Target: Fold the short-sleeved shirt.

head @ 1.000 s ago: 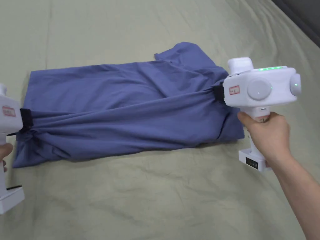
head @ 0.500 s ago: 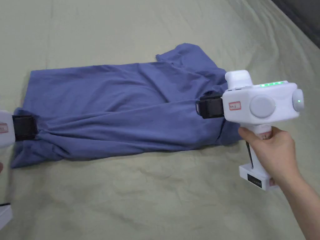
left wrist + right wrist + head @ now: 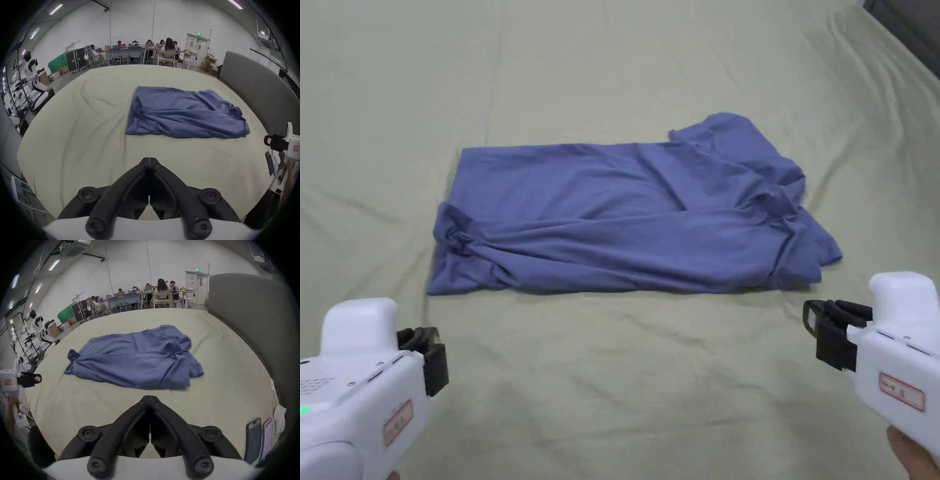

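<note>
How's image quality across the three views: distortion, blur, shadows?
Head view: rectilinear, sharp, soft even light, faint shadow under the blue shirt. Left gripper view: strong fisheye, black vignette, shirt slightly soft, own tongs crisp. Right gripper view: same fisheye bending the bed sheet, mild blur on the shirt's near edge.

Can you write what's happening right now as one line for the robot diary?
blue short-sleeved shirt: lengthwise-folded, rumpled, on bed sheet | left gripper: shut, empty, off shirt | right gripper: shut, empty, off shirt
</note>
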Demonstrator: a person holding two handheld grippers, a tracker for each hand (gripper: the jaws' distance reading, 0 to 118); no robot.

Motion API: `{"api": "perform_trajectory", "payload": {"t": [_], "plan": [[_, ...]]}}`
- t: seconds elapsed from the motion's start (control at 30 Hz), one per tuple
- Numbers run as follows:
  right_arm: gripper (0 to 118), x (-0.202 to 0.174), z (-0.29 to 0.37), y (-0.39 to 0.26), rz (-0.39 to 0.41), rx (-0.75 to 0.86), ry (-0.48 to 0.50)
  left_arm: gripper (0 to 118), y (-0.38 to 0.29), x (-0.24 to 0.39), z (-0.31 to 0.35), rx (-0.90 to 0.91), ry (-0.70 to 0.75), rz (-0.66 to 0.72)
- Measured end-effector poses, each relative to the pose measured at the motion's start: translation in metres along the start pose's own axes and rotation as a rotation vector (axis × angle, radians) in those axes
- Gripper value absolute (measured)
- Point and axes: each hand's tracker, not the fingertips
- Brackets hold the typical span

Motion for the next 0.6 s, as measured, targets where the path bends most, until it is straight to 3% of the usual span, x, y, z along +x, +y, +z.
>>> {"api": "perform_trajectory", "payload": {"t": [0.33,0.37,0.4,0.43,0.6], "plan": [[3,0.006,0.01,0.016,-0.01,0.029,0.008,4,0.054,-0.009,-0.053,0.047,0.001,-0.047],[3,0.006,0.01,0.017,-0.01,0.03,0.01,35,0.066,-0.017,-0.075,0.008,-0.049,-0.008],[3,0.007,0.011,0.018,-0.01,0.029,0.014,74,0.073,-0.022,-0.097,-0.045,-0.065,0.013],[3,0.007,0.011,0.019,-0.007,0.027,0.017,92,0.074,-0.038,-0.129,-0.1,-0.077,0.017],[3,0.009,0.004,0.021,0.002,0.005,-0.002,91,0.078,-0.048,-0.222,-0.257,-0.013,-0.011]]}}
